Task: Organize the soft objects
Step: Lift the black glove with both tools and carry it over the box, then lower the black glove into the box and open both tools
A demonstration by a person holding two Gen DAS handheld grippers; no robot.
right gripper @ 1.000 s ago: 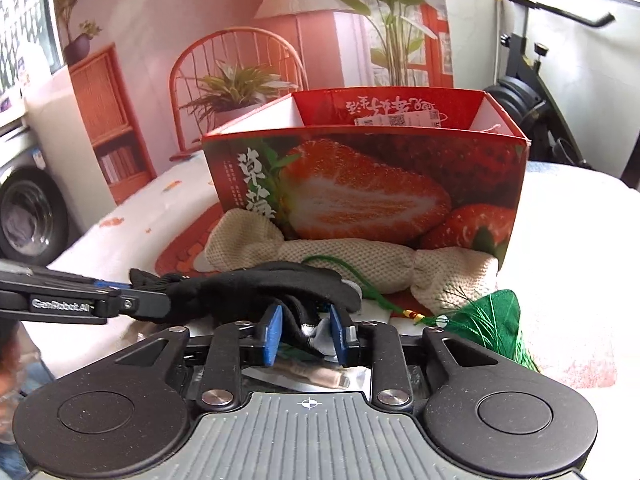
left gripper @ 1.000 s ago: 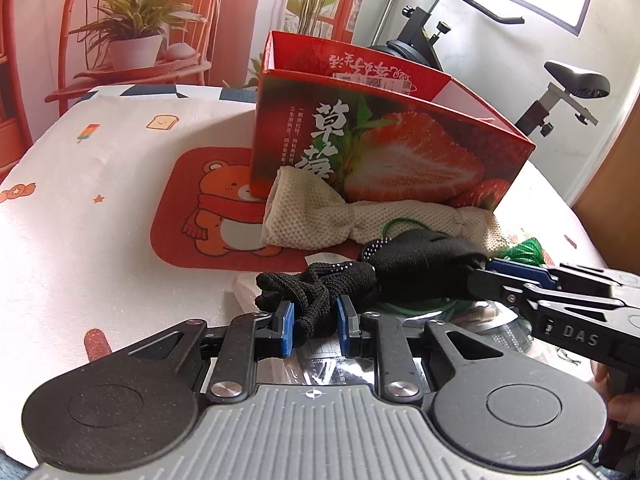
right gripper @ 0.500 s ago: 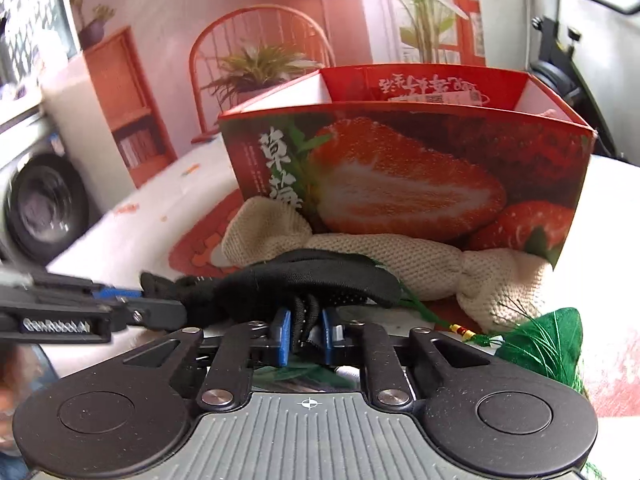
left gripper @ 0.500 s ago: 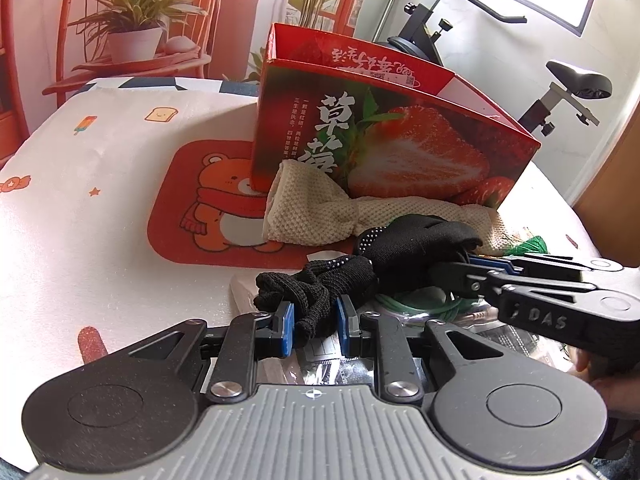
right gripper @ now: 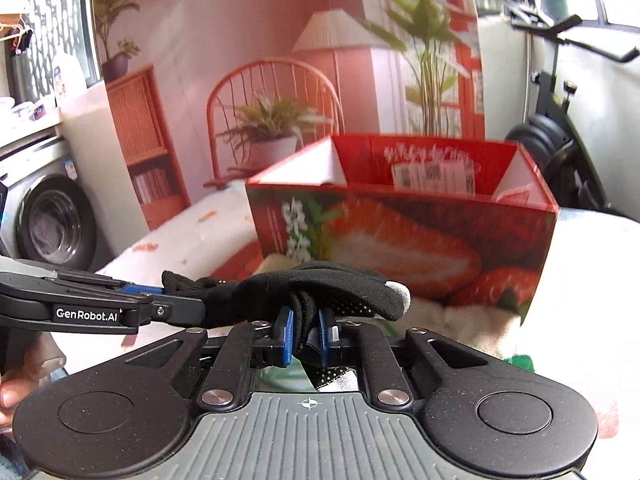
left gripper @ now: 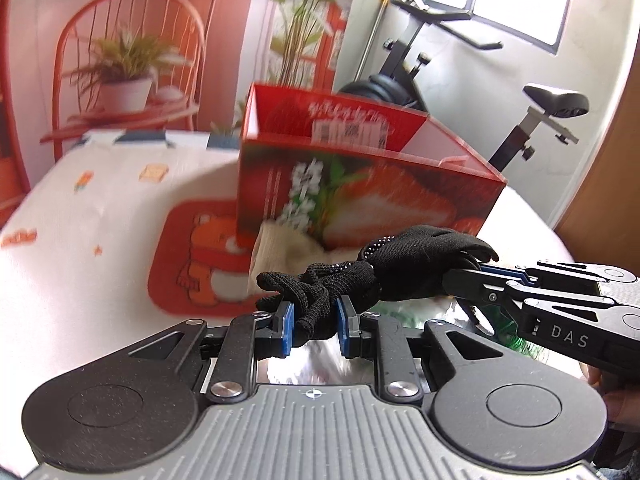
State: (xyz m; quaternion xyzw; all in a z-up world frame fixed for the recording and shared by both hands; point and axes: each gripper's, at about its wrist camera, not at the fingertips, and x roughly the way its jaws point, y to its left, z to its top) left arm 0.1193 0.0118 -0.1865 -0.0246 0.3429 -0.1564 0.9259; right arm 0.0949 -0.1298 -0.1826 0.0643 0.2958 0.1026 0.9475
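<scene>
Two grips: you now have both tongs clamped on one black glove (left gripper: pixel 404 268), where a second ago only the left one was biting it.
Change: your right tongs have closed from a loose straddle to a tight pinch, and the glove has come up off the table (left gripper: pixel 92 240); it hangs between the two tools, in front of the strawberry box (left gripper: pixel 360 196).
Meaning: the pick looks complete, so your likely next move is to carry the glove over the near wall of the box and let it drop inside.
Left gripper (left gripper: pixel 314 326): jaws narrow, blue pads pressing the bunched knit finger end of the glove; nothing else is between them.
Glove: stretched roughly level from the left tool across to the right, clear of the cream mesh bag (left gripper: pixel 280 250) lying against the foot of the box.
Right gripper (right gripper: pixel 306 334): almost fully closed on a fold near the cuff end, with a dotted flap hanging below the pads.
Box interior: blurred, but it seems empty apart from a printed label on the far wall.
Risk: if you release one side first, the glove may swing and catch on the rim.
</scene>
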